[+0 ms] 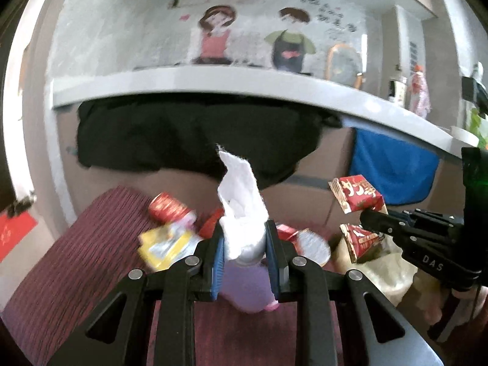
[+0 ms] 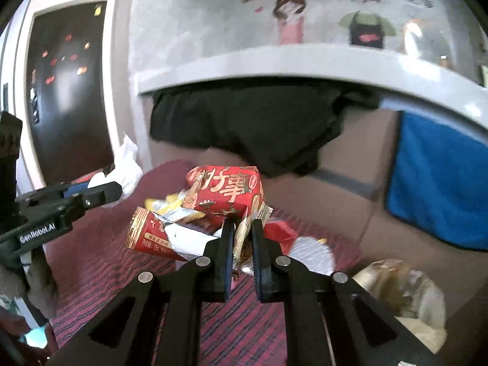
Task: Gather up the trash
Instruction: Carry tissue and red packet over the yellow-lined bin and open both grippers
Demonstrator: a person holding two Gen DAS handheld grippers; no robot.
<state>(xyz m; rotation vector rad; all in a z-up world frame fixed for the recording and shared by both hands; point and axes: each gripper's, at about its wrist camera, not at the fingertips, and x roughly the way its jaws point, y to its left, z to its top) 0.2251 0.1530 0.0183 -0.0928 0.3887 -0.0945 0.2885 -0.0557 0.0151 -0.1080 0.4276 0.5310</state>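
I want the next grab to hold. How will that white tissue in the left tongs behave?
Likely floppy and very light: the white tissue stands crumpled above the left tongs, holding no shape. It probably compresses rather than slips, though loose corners could tear or snag.

wrappers [image 1: 166, 228] lie on the mat [image 1: 76, 259], a bag [image 2: 405, 302] to its right, a shelf [image 1: 213, 80] behind.

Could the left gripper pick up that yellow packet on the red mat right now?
Probably not yet. The left gripper is shut on a white tissue, so its jaws are full. The yellow packet itself lies close by, uncovered.
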